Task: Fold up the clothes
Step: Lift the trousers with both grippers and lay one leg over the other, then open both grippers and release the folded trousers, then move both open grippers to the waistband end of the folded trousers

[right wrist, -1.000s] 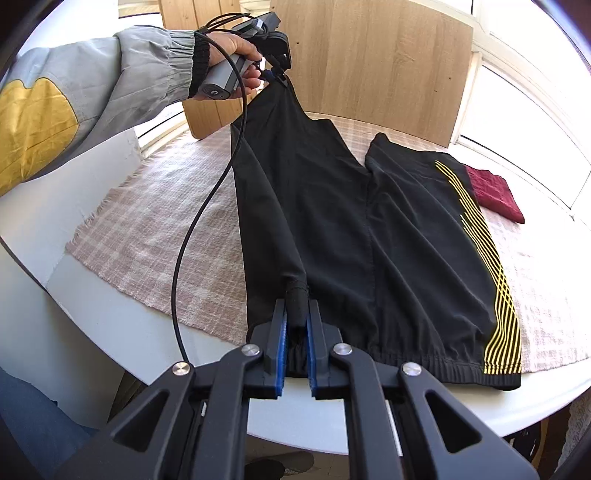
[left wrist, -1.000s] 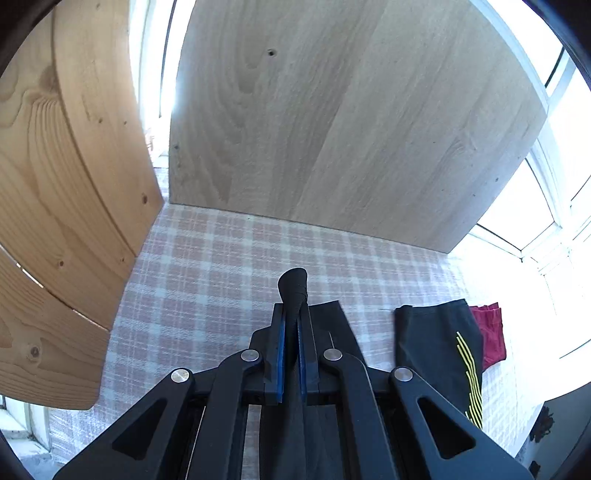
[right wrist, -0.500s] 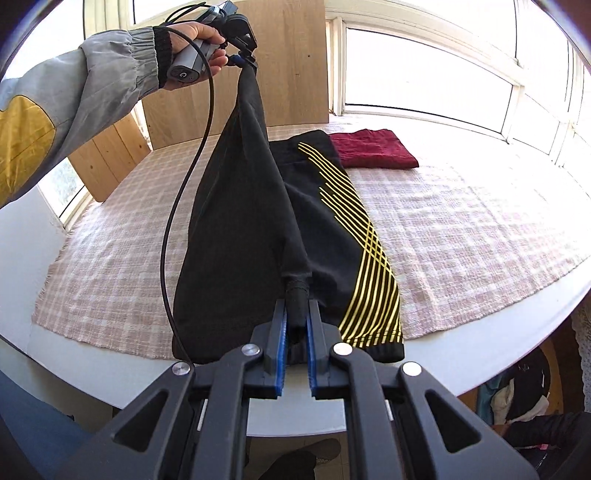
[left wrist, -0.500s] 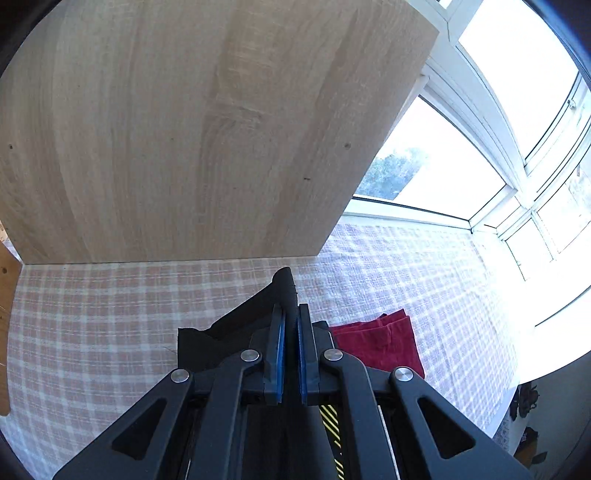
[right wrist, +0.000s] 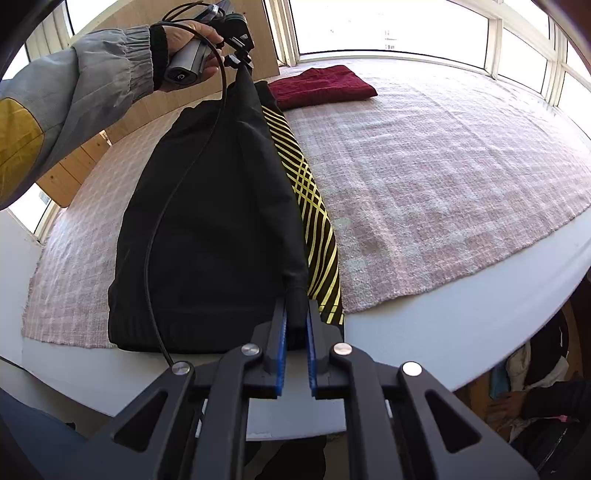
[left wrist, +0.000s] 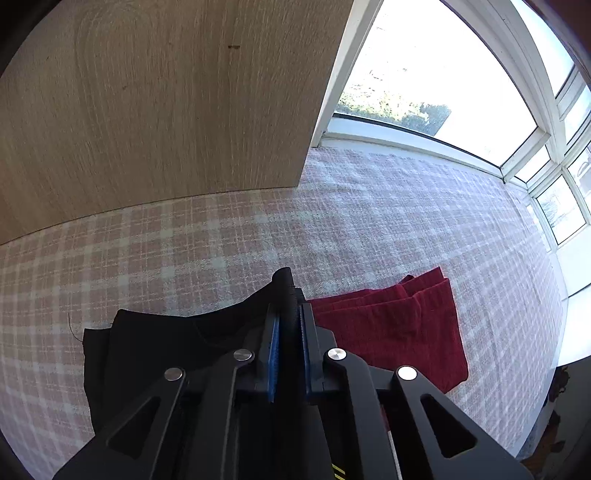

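Note:
Black shorts with yellow stripes (right wrist: pixel 207 229) lie folded lengthwise on the pink checked cloth (right wrist: pixel 424 177), one half laid over the other. My right gripper (right wrist: pixel 295 321) is shut on the near waistband corner at the table's front edge. My left gripper (right wrist: pixel 242 64) is shut on the far leg hem, held just above the cloth; in the left wrist view the gripper (left wrist: pixel 289 306) pinches black fabric (left wrist: pixel 166 339). A folded dark red garment (right wrist: pixel 321 86) lies just beyond the shorts; it also shows in the left wrist view (left wrist: pixel 391 328).
A wooden board (left wrist: pixel 166 96) stands upright at the back of the table. Windows (right wrist: pixel 388 26) run along the far side. The white round table's edge (right wrist: pixel 461 325) curves in front. A cable (right wrist: pixel 177 206) hangs from the left gripper over the shorts.
Both grippers swung the held side of the shorts to the right, over the striped half, and lowered it. The left gripper now hangs close to the red garment.

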Demonstrator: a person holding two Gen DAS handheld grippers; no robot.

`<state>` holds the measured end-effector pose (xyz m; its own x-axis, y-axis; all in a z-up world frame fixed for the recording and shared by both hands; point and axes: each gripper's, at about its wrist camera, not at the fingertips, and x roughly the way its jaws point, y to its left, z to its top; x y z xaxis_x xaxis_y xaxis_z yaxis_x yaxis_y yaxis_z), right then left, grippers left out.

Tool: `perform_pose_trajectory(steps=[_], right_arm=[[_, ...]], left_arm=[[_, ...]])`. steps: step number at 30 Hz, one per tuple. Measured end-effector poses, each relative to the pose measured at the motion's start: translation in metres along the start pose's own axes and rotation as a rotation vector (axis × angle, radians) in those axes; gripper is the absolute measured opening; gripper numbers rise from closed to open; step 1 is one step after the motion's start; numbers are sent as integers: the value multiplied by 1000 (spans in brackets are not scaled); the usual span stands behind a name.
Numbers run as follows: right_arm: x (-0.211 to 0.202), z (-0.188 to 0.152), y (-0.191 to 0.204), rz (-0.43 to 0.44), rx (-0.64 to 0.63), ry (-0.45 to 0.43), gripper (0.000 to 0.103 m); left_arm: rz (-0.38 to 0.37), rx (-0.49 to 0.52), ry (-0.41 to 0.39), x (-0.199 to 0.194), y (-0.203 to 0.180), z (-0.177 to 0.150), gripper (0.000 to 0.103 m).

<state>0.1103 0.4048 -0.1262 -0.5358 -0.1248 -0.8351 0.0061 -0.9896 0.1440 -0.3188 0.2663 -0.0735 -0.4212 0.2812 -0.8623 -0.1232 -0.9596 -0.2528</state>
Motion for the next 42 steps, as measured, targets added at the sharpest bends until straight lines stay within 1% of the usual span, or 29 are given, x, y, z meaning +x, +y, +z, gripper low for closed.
perform_pose_trajectory(steps=[1,2,4,8,9,10,11,12,13,16,19,21,22,25,27,30,33,35,37,39,40,42], right_arm=[[1,0,-1,1,1,2,9],[3,0,-2,2,3,4,9],[5,0,-4,4,5,8,9],[5,1,-4,1,-1,12,11],[4,2,-4,-17,-2,6,13],[2,2,-5,-36,-1,0,17],[0,3,-5,-56,-1,-6,26],[-3,3,-8,-70,9,-18,31],[-5,2,-12,-79,23,-23,32],[-8,0,-24,-123,52,-23,32],[-19,4,-27,-155,48,-47,32],[-26,10,-23,-150,31,-73,32],[-25,13,-19,-134,14,-76,32],[-20,22,-3,-76,-42,-73,32],[-9,27,10,-13,-75,-57,32],[5,27,23,18,-114,-26,32],[18,22,23,-61,-166,33,32],[20,18,15,-90,-155,55,32],[11,19,15,-103,-168,27,32],[15,18,17,-89,-211,42,32],[18,17,18,-81,-234,52,32],[23,16,20,-66,-279,70,35]], left_arm=[[-4,3,-7,-2,-2,0,25],[-1,0,-16,-5,-5,2,43],[-14,-7,-46,-14,-11,4,56],[-44,19,-76,-32,-29,14,59],[-52,28,-84,-36,-34,17,59],[-59,38,-96,-42,-37,18,59],[-63,47,-110,-48,-40,19,61],[-70,58,-124,-53,-44,19,63],[-81,71,-135,-58,-47,19,66],[-103,100,-146,-73,-50,15,66],[-125,118,-159,-96,-41,-2,66],[-126,130,-175,-117,-25,-25,66],[-127,134,-181,-127,-16,-39,66],[-172,135,-195,-153,14,-96,68],[-199,152,-192,-161,29,-137,68],[-214,165,-165,-164,46,-191,68],[-215,161,-133,-162,56,-235,68],[-205,151,-124,-157,58,-255,68],[-196,141,-118,-152,58,-273,68],[-199,115,-96,-148,57,-289,68],[-213,90,-76,-146,56,-297,68],[-217,51,-44,-142,54,-315,68]])
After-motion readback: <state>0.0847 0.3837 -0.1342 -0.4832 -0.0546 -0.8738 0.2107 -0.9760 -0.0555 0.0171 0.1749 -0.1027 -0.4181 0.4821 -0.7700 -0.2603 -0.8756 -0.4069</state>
